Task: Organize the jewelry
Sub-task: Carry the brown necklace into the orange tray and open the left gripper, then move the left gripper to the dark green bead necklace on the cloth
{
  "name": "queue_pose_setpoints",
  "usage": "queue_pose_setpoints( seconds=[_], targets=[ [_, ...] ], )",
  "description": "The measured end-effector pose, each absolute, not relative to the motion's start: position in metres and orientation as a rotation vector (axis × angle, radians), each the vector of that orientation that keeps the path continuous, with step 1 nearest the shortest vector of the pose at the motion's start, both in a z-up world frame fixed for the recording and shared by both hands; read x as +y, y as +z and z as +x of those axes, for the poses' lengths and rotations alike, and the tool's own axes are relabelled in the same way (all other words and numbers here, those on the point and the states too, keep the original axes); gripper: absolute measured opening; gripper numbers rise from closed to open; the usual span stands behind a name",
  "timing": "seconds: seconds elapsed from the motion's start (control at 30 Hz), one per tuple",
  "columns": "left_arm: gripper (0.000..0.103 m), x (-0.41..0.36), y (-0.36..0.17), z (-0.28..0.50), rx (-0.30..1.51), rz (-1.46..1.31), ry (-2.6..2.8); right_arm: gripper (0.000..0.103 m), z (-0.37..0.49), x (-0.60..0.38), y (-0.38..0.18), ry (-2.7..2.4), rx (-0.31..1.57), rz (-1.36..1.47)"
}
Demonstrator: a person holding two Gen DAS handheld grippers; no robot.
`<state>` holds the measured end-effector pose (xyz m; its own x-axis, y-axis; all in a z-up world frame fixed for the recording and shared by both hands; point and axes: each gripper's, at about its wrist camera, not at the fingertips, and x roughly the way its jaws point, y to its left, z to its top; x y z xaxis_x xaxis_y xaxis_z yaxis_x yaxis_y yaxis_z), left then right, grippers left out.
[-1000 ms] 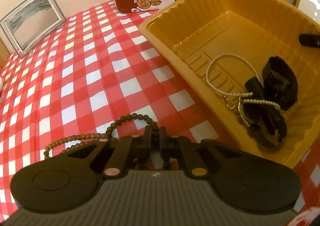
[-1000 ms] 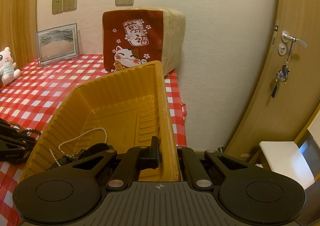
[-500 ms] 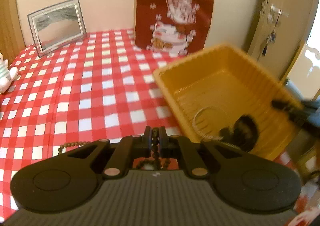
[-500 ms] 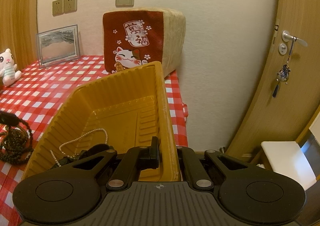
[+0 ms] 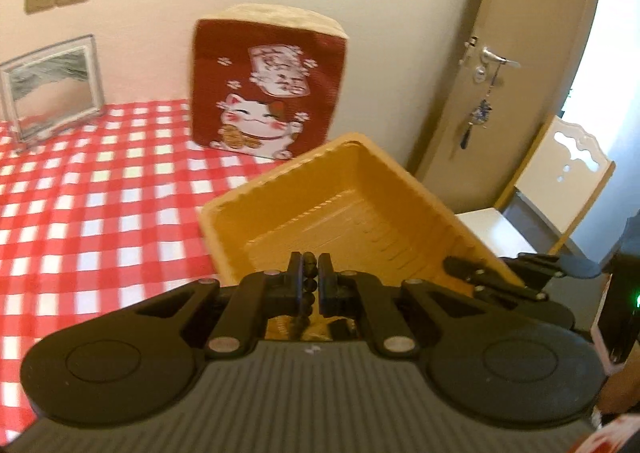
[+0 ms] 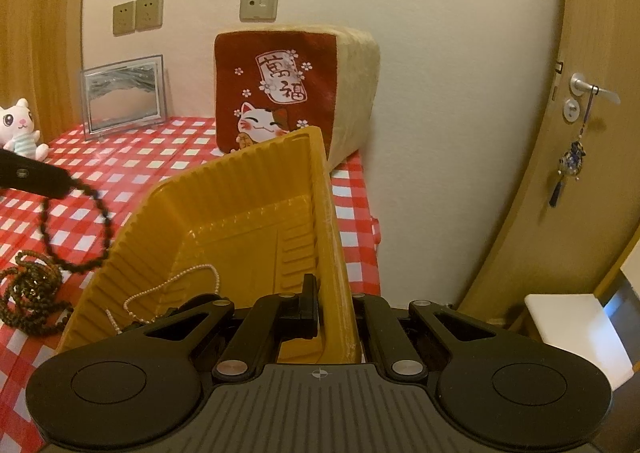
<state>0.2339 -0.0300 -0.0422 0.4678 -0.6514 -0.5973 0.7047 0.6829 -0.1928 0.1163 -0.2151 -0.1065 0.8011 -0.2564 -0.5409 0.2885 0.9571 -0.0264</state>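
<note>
- Bead strand (image 5: 308, 285), left wrist view: the dark wooden beads were pinched between the closed fingers of the left gripper (image 5: 309, 273) and hung below them.
- The yellow tray (image 5: 280, 189) lay directly ahead of and below the left gripper, its long axis running away toward the far right corner of the table (image 5: 100, 189).
- The right gripper (image 5: 464, 267) appeared at the tray's right rim, so the left one was the nearer to the drop zone over the tray floor.
- Bead strand (image 6: 72, 229), right wrist view: a loop hung free from the left gripper (image 6: 60, 187) beyond the tray's left wall, with the rest coiled on the cloth beside that wall.
- The right gripper (image 6: 332, 301) was clamped on the right wall of the yellow tray (image 6: 240, 189), tilting it up.
- A pearl necklace (image 6: 176, 289) lay on the tray floor near the near left corner.
- Judgement: the coming move requires carrying the strand rightward over the left wall before release.
- Surface and room: a red checked cloth covered the table; a cat-print cushion (image 6: 288, 93), a framed picture (image 6: 122, 97) and a plush toy (image 6: 20, 129) stood along the far edge, with a door (image 6: 580, 133) to the right.
</note>
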Motion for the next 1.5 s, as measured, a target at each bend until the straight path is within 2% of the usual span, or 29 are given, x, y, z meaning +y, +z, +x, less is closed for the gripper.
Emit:
queue_pose_setpoints(
  seconds=[0.33,0.47,0.67,0.9,1.1,1.5],
  targets=[
    [0.007,-0.067,-0.061,0.244,0.750,0.102,-0.863,0.003,0.116,-0.214,-0.106,-0.292,0.566,0.057],
    [0.021,-0.064,-0.055,0.243,0.726,0.077,-0.852,0.003,0.116,-0.213,-0.105,-0.293,0.566,0.057],
    [0.029,-0.034,-0.033,0.245,0.655,0.039,-0.784,0.004,0.115,-0.214,-0.105,-0.292,0.566,0.057],
    [0.030,0.050,-0.018,0.264,0.610,0.033,-0.547,0.003,0.115,-0.214,-0.105,-0.290,0.568,0.063],
    [0.030,0.099,-0.036,0.260,0.671,0.107,-0.431,0.003,0.116,-0.218,-0.106,-0.292,0.575,0.071],
    [0.030,0.088,-0.104,0.210,0.810,0.301,-0.520,0.003,0.118,-0.220,-0.108,-0.298,0.582,0.073]
  ],
)
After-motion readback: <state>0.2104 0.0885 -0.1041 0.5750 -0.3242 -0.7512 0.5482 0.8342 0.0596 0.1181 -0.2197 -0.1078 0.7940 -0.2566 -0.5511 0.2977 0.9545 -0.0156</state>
